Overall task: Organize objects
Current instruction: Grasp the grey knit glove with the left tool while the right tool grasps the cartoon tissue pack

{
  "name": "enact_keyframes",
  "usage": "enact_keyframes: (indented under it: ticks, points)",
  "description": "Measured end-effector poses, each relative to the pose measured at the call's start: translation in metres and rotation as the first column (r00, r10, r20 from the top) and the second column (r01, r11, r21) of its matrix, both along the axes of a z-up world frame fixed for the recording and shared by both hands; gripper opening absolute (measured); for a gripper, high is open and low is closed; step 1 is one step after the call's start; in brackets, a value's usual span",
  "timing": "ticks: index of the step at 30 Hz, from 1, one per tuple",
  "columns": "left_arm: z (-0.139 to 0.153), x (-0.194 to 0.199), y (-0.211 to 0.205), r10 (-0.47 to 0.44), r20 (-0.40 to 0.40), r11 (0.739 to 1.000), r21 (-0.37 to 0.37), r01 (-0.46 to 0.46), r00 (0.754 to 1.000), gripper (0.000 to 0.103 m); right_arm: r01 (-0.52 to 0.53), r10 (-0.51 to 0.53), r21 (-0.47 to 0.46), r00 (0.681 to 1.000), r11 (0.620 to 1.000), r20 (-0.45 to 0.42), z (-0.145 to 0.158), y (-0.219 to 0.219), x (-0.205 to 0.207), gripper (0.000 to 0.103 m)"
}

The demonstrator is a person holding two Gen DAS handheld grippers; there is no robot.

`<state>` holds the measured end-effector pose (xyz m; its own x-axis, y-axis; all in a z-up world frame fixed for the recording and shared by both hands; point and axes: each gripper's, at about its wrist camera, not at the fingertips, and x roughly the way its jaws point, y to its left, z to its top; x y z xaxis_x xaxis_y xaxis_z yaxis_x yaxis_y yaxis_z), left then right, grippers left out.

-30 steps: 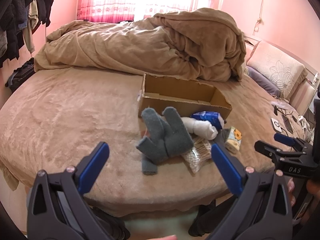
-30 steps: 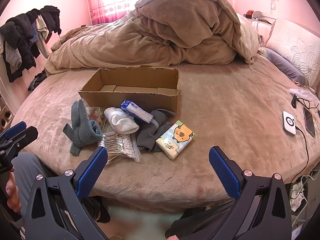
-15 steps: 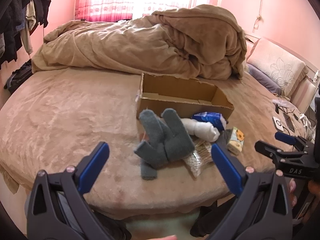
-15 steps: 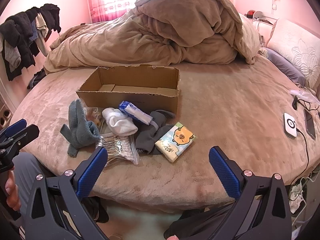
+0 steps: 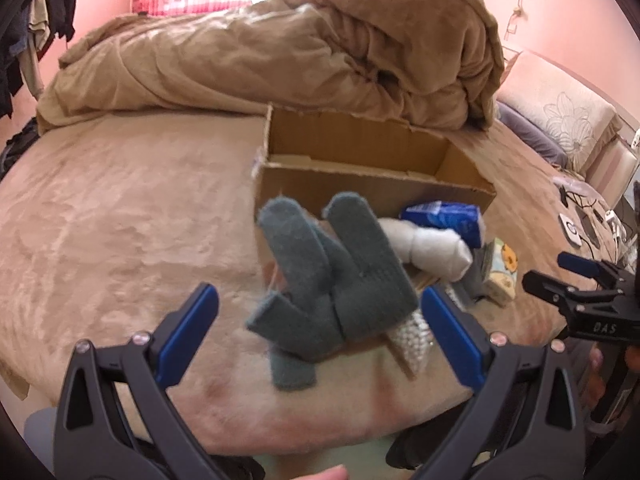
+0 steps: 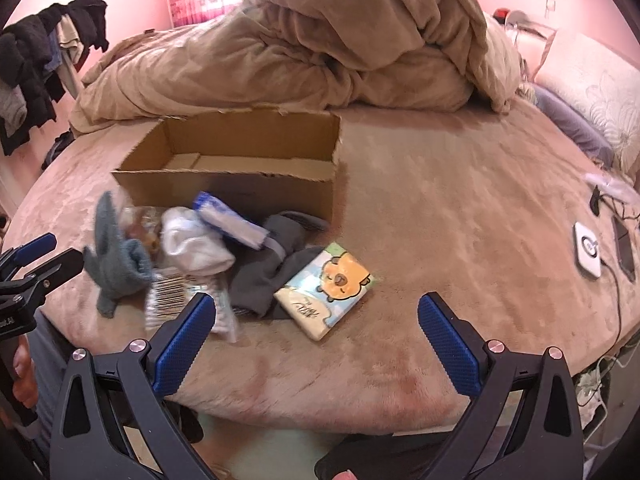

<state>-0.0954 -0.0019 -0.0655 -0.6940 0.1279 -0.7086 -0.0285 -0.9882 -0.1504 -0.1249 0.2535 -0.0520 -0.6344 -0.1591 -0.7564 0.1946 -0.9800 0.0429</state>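
An open, empty cardboard box [image 5: 360,184] [image 6: 240,184] stands on the round bed. In front of it lies a pile: a grey glove [image 5: 336,288] [image 6: 116,256], a white sock roll [image 5: 428,244] [image 6: 192,248], a blue packet [image 5: 444,218] [image 6: 228,220], a dark grey sock [image 6: 268,268], a bag of cotton swabs [image 6: 176,296] and a tissue pack with a bear [image 6: 328,288]. My left gripper [image 5: 320,328] is open, its fingers on either side of the glove, short of it. My right gripper [image 6: 316,328] is open, just short of the tissue pack.
A heaped brown duvet [image 6: 320,40] lies behind the box. A white charger puck [image 6: 588,252] and a phone with cables lie at the bed's right edge. Pillows [image 5: 560,112] are at the far right. Clothes [image 6: 36,64] hang at the left.
Both grippers have moved forward toward the pile, so the glove and the tissue pack look larger and closer. Both stay open. Nothing on the bed has moved.
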Motion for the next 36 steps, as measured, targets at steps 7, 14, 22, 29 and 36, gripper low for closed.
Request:
enact_keyframes:
  ticks: [7,14,22,29,36]
  points:
    - [-0.032,-0.021,0.008,-0.016,0.069,1.0,0.025,0.015,0.997,0.093,0.014,-0.014,-0.006,0.996,1.0,0.087,-0.039,0.005,-0.029,0.098]
    - [-0.04,-0.02,0.017,-0.068,0.075,0.997,0.031,0.066,0.995,0.072,0.04,-0.034,-0.054,0.993,0.998,0.11,-0.054,0.014,-0.044,0.091]
    - [-0.027,-0.001,0.011,-0.042,0.036,0.998,0.042,0.041,0.998,0.042,-0.011,0.02,-0.087,0.995,0.996,0.102,-0.054,0.011,-0.039,0.073]
    - [-0.016,0.008,0.006,-0.03,0.013,0.998,0.062,0.03,0.999,0.023,-0.002,0.007,-0.09,0.998,0.996,0.06,-0.037,0.016,-0.024,0.072]
    - [-0.005,0.015,0.006,-0.034,-0.018,0.997,0.067,0.035,0.999,0.015,0.007,-0.006,-0.105,1.0,0.995,0.009,-0.017,0.027,-0.017,0.072]
